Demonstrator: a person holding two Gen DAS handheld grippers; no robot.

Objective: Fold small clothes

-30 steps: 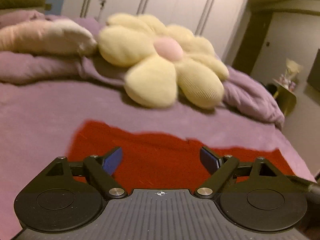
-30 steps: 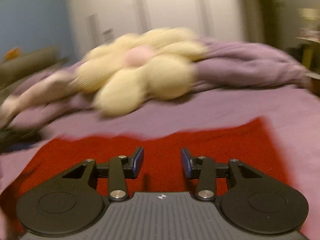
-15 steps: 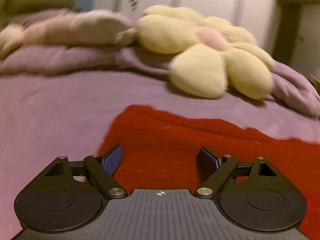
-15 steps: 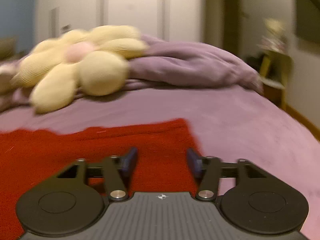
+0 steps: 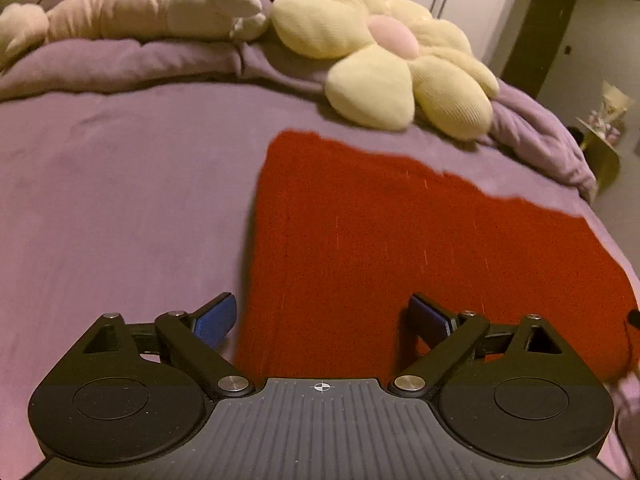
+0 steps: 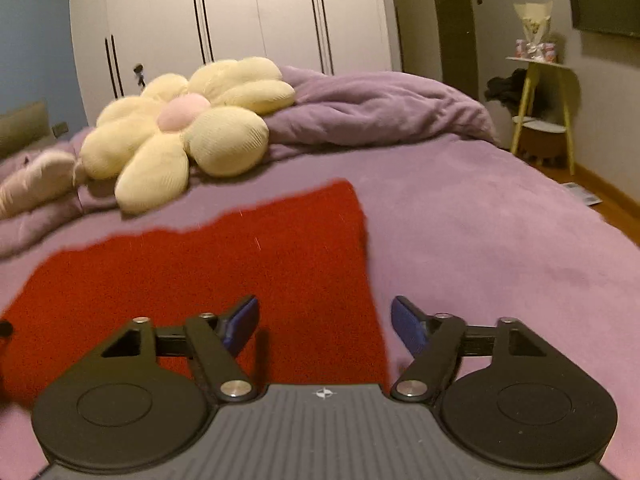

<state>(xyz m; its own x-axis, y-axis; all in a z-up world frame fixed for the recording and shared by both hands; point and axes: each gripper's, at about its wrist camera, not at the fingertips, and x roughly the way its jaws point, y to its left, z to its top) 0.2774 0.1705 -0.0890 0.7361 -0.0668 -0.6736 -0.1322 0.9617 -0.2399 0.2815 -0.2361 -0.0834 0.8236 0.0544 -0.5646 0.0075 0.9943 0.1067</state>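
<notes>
both grippers have slid outward since half a second ago, so now the left gripper [image 5: 322, 322] sits over the left edge of the red cloth [image 5: 400, 248] and the right gripper [image 6: 324, 326] over its right edge, where before each was more over the middle. jaws on both are wide apart, nothing clamped in either. the red cloth is lying flat on the purple bed [image 5: 120, 200], on the near side of the flower pillow [image 5: 396, 60], with a gap of blanket between them. my guess is they're parked at opposite sides like that so each can pinch a near corner and fold the thing over toward the flower pillow, or in half. from the right wrist view the cloth's right edge runs straight between the jaws, so it's lined up pretty nicely. no baskets or bins near the flower pillow that i can see, so nothing to report on containers.
</notes>
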